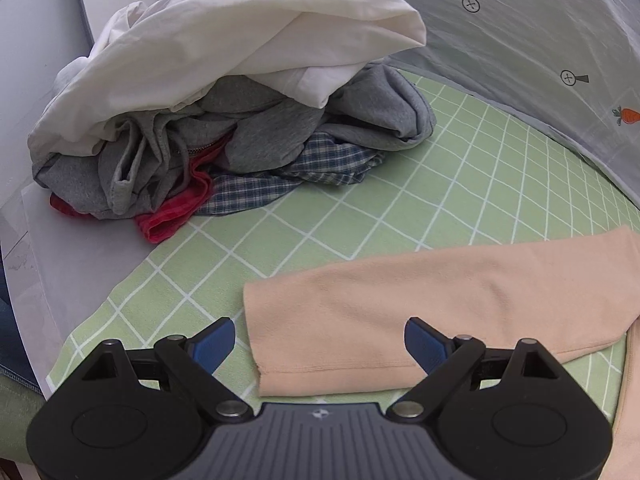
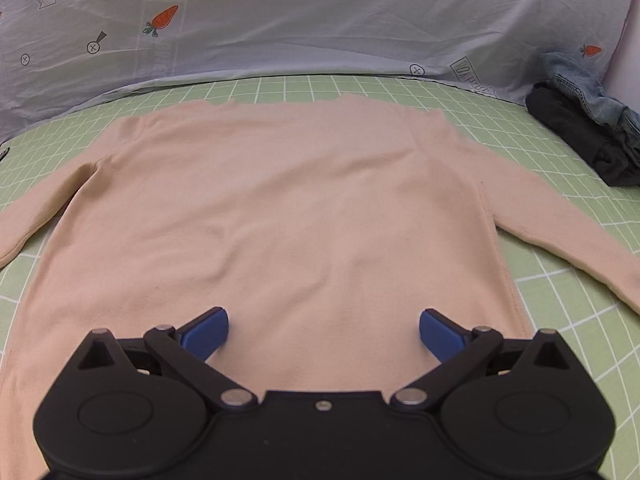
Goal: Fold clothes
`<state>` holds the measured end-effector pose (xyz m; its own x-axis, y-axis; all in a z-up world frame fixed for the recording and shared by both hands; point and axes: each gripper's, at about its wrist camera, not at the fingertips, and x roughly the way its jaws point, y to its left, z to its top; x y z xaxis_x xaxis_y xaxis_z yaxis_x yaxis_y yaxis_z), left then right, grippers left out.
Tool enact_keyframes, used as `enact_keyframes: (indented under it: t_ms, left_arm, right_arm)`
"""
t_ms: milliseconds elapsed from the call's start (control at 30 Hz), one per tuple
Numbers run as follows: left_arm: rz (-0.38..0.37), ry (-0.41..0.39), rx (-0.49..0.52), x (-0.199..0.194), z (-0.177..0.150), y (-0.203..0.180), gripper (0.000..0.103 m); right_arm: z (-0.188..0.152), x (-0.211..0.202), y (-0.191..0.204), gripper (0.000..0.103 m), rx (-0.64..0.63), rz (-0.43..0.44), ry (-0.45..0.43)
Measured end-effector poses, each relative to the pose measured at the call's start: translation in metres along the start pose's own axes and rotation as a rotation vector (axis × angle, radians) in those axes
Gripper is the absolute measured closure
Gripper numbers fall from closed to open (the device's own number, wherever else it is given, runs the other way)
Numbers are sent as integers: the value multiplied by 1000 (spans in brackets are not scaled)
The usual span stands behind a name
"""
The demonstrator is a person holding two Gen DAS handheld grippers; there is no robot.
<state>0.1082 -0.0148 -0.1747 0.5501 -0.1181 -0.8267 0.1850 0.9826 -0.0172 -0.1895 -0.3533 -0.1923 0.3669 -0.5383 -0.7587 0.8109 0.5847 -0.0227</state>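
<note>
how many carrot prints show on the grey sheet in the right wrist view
2: one carrot print at upper left, a smaller carrot print at far right above the jeans. Folds may hide more.

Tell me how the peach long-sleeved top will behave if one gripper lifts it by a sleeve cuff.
The peach top lies flat and follows the green checked mat closely, so it is probably thin and floppy; the body would likely trail and bunch. Its sleeve looks soft and matte, so probably not slippery. Nothing suggests much weight.
</note>
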Motion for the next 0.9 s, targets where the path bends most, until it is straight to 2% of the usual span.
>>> enact_keyframes:
  t_ms: [167,267,333,367,400,467,533,600,667,833,900]
  left_arm:
    - [-27,42,-20,20,4,20,11]
    - [-54,42,-18,23,4,20,18]
    - [-72,32,-7,21,3,17,34]
    - [-96,34,3,19,4,13,49]
    - [-119,35,12,18,4,10,59]
    - [-151,27,20,11,3,0,71]
    - [-206,28,35,5,3,-15,92]
    - [-316,35,42,-5,2,-34,103]
    - [-435,39,53,-17,0,-58,103]
    - [-755,-18,273,-70,-11,-145,102]
    - [-776,-75,369,-88,-21,-167,90]
  right_arm:
    - [-8,-3,2,0,76,-40,-13]
    - [-10,-4,4,0,96,-60,-19]
    - [-10,-4,6,0,104,-68,-20]
    - [-10,-3,6,0,104,-71,-22]
    - [-11,-3,7,0,103,-70,-26]
    - [-10,-2,7,0,102,-67,-34]
    - [-10,-1,7,0,98,-63,-38]
    - [-9,0,6,0,90,-54,-43]
    - [-9,0,5,0,80,-42,-51]
    - [-8,1,1,0,45,-5,-59]
    - [-6,2,-1,0,27,14,-60]
